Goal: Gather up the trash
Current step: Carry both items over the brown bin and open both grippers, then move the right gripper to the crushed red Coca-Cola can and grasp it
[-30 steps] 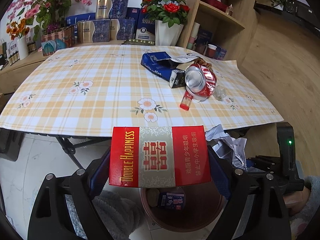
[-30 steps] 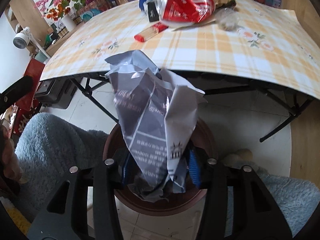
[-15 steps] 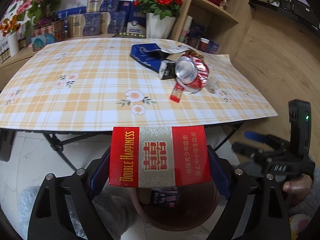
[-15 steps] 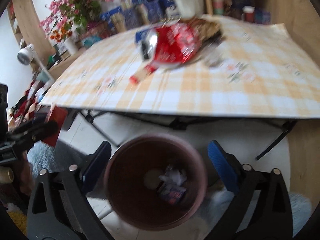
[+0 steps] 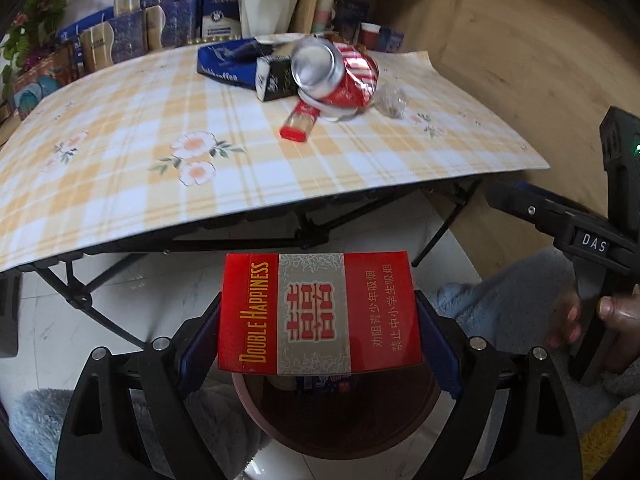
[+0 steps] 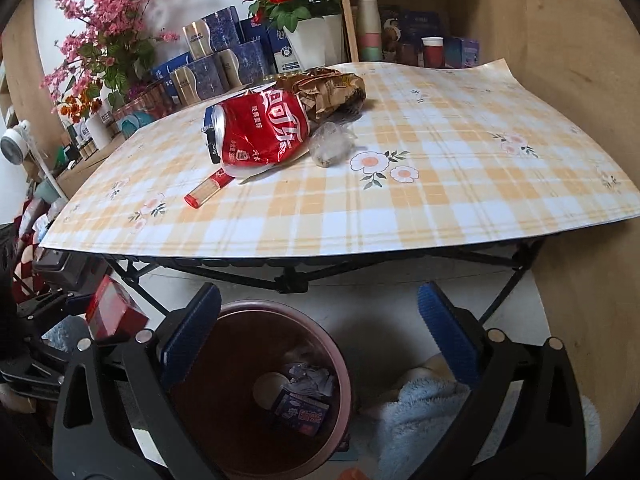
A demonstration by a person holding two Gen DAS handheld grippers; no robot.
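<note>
The left gripper (image 5: 320, 320) clamps a red cigarette pack (image 5: 318, 312) over the bin (image 6: 276, 392) (crumpled paper inside), the right gripper (image 6: 320, 328) gaping empty.

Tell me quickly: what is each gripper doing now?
Left gripper: closed on the red pack.
Right gripper: open, empty.

The desk (image 6: 440, 200) wears a checked cloth — pale orange and white squares, scattered with white flowers with orange hearts. On it, a crushed can (image 6: 260, 132) shows bright red with white lettering and a silver end; beside it lie a brown crumpled bag (image 6: 332, 88) and a dark blue packet (image 5: 228, 62). The carton (image 5: 318, 314) is red with a silver-grey patterned band, gold and red characters. The bin (image 6: 240, 440) is dark reddish-brown — rim pinkish. Both grippers are black with blue pads (image 6: 444, 336).
</note>
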